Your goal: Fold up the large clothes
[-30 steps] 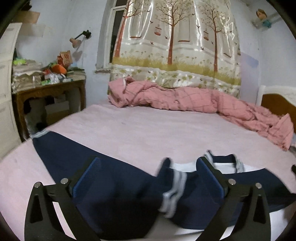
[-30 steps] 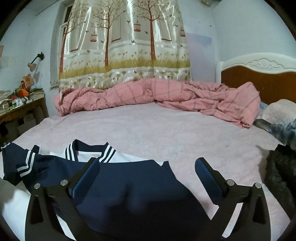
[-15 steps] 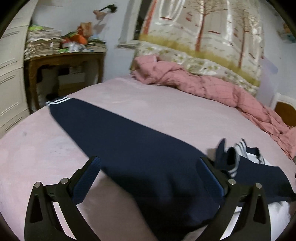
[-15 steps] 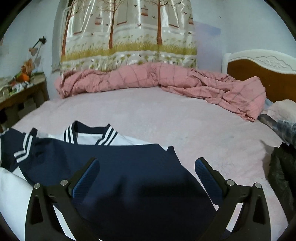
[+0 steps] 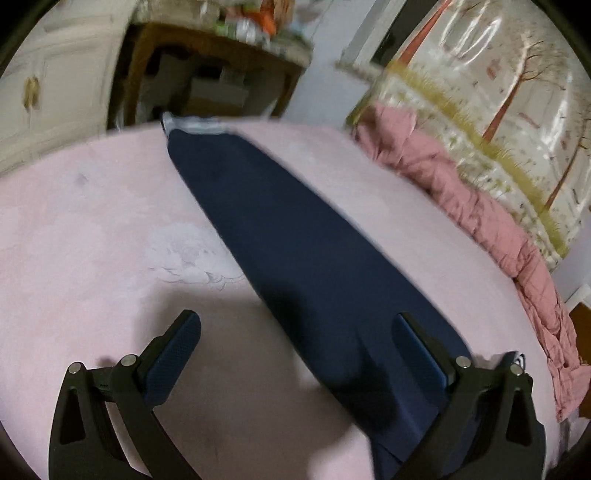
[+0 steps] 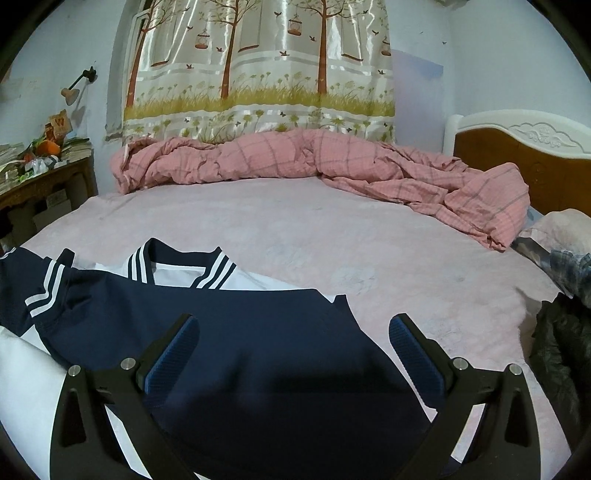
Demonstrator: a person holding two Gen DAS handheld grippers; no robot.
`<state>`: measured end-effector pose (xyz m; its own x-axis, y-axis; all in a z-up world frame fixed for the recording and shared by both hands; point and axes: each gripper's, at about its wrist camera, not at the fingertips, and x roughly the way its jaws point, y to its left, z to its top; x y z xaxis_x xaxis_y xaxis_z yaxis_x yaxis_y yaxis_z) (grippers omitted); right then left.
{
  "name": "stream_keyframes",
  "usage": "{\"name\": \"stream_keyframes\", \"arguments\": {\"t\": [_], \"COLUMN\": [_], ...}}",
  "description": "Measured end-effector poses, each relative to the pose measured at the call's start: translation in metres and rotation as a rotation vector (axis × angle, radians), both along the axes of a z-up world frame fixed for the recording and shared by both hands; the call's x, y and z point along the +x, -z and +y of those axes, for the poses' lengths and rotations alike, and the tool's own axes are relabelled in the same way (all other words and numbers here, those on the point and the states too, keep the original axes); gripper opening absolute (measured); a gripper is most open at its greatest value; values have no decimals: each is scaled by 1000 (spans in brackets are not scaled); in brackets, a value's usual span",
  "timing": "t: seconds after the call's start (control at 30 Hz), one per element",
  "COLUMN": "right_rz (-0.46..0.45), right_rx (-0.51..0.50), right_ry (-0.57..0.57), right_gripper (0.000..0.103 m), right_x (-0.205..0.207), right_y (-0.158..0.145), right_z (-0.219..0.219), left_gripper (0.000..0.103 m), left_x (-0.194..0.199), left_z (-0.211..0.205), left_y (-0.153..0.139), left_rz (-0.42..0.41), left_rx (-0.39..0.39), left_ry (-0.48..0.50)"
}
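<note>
on the pink bed (image 5: 92, 258) the navy sleeve (image 5: 295, 258) seemingly stretches toward the desk; both tongs gape, empty.

left gripper (image 5: 295, 345) swung left — sleeve (image 5: 280, 236) now centred

Home bedroom: bed (image 6: 332, 236) with pink sheet, crumpled pink quilt (image 6: 317, 162), wooden headboard (image 6: 517, 162), tree-print curtain (image 6: 258, 70), cluttered side table (image 6: 40, 181).

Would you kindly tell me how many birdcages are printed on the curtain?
3: one left, one middle, one at the right edge of the curtain; folds may hide more.
</note>
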<state>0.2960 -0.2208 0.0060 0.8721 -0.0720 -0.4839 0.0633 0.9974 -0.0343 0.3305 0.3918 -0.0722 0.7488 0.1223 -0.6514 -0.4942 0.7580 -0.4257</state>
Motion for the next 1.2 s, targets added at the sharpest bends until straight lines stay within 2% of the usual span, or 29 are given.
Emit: {"name": "stream_keyframes", "arguments": {"t": [0.03, 0.13, 0.2, 0.23, 0.27, 0.3, 0.33, 0.37, 0.43, 0.5, 0.63, 0.73, 0.83, 0.93, 1.0, 1.1, 1.2], "right_rz": [2, 7, 6, 5, 4, 4, 4, 6, 11, 24, 55, 66, 67, 60, 54, 49, 62], "right_rx": [-1, -6, -16, -21, -27, -35, -40, -45, -49, -49, -15, 20, 37, 25, 17, 25, 99], "right_ry": [-2, -15, -22, -24, -26, -28, -29, -29, -27, -12, 12, 28, 23, 20, 19, 6, 25], "right_gripper": [103, 103, 103, 103, 103, 103, 103, 103, 103, 103, 103, 103, 103, 103, 103, 103, 103], "right_x": [0, 1, 1, 1, 1, 1, 1, 2, 3, 5, 12, 13, 13, 11, 10, 8, 10], "right_y": [0, 2, 3, 3, 3, 4, 4, 5, 6, 7, 11, 12, 12, 11, 10, 8, 8], "right_z": [1, 3, 6, 7, 8, 10, 11, 12, 12, 11, 0, -9, -12, -9, -8, -9, -25], "left_gripper": [101, 99, 88, 74, 55, 45, 24, 7, 5, 4, 4, 4, 4, 4, 4, 4, 5], "left_x": [6, 17, 28, 33, 36, 37, 38, 39, 36, 27, -3, -14, -24, -28, -24, -13, 3], "left_z": [8, 20, 23, 22, 21, 19, 19, 16, 3, -15, -48, -94, -156, -214, -256, -316, -361], "left_y": [7, 6, 9, 9, 9, 9, 9, 9, -2, -24, -74, -120, -166, -192, -196, -182, -141], "left_rz": [8, -53, -32, -22, -19, -20, -18, -8, -13, -65, -240, -315, -387, -406, -392, -352, -273], "left_rx": [-35, -60, -52, -30, -23, -29, -33, -31, 54, 166, 217, 314, 412, 470, 493, 584, 576], "left_ry": [1, 29, 29, 28, 40, 58, 78, 107, 117, 124, 165, 202, 286, 348, 397, 459, 551]}}
